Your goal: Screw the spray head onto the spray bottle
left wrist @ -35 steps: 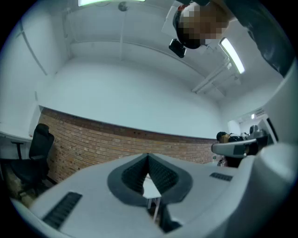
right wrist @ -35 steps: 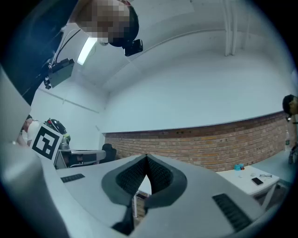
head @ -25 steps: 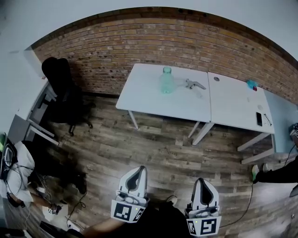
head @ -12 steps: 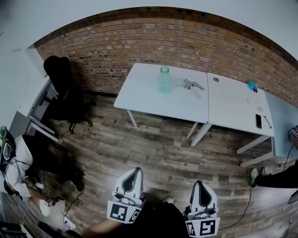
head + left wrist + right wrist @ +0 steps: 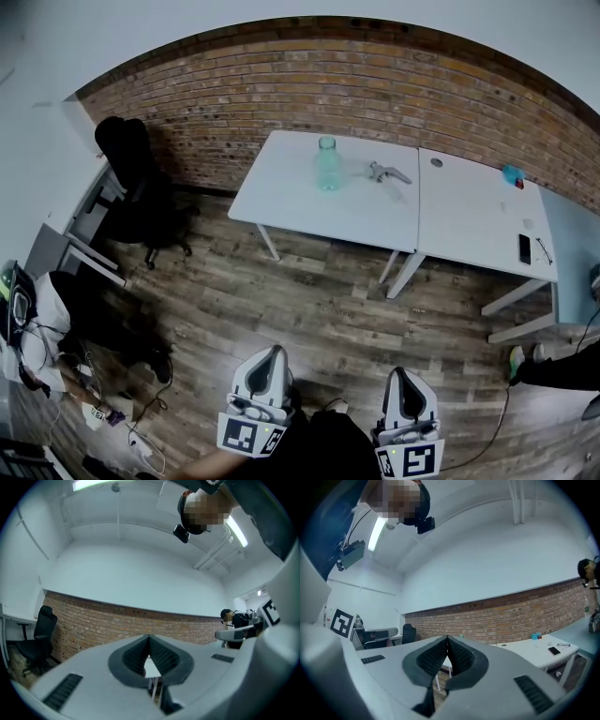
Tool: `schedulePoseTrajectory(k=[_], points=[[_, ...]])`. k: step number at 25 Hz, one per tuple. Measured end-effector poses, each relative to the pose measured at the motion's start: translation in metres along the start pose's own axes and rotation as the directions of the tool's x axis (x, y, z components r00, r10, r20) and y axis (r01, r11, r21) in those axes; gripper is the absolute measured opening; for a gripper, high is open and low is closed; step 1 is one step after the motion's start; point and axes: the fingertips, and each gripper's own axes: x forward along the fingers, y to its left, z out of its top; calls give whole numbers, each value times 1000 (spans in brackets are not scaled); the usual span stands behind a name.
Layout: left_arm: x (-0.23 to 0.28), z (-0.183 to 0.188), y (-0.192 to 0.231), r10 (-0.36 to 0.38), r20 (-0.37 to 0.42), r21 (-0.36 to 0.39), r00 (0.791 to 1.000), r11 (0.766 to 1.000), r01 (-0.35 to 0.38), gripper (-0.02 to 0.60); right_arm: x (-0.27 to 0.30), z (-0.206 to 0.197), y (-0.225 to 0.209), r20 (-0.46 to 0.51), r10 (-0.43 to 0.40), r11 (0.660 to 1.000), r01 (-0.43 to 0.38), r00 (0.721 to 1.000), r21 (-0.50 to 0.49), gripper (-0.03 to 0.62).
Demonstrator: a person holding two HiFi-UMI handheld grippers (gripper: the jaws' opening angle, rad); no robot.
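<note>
- Greenish spray bottle (image 5: 328, 165) stands upright and uncapped on the white table (image 5: 281, 199); contents unclear.
- Spray head (image 5: 386, 172) lies at its three o'clock.
- Left gripper (image 5: 275, 352) and right gripper (image 5: 402, 373): both clenched, empty.

— How is the light behaving?
— Ceiling strips (image 5: 236, 528) are glaring in my gripper views; the room is sitting evenly bright, soft shadows lying under the white tables (image 5: 300, 202).
— Sharpness?
— Edges are bowing, the brick wall (image 5: 375, 89) arching, corners going black, and my left gripper (image 5: 149, 640) is blurring up close.
</note>
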Motion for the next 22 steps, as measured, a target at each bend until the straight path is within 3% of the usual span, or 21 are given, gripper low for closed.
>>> schedulePoseTrajectory(k=[6, 12, 18, 22], points=[[19, -5, 7, 8, -7, -2, 1000, 1000, -8, 2, 21, -4, -11, -7, 6, 1000, -6, 1000, 6, 8], [60, -2, 19, -37, 23, -32, 999, 999, 38, 2, 52, 8, -24, -1, -61, 998, 60, 998, -17, 8], [103, -10, 49, -69, 10, -48, 998, 996, 70, 2, 103, 15, -25, 40, -94, 995, 94, 995, 13, 8], [133, -14, 76, -82, -3, -59, 997, 995, 82, 2, 146, 20, -19, 36, -111, 993, 112, 993, -27, 8]])
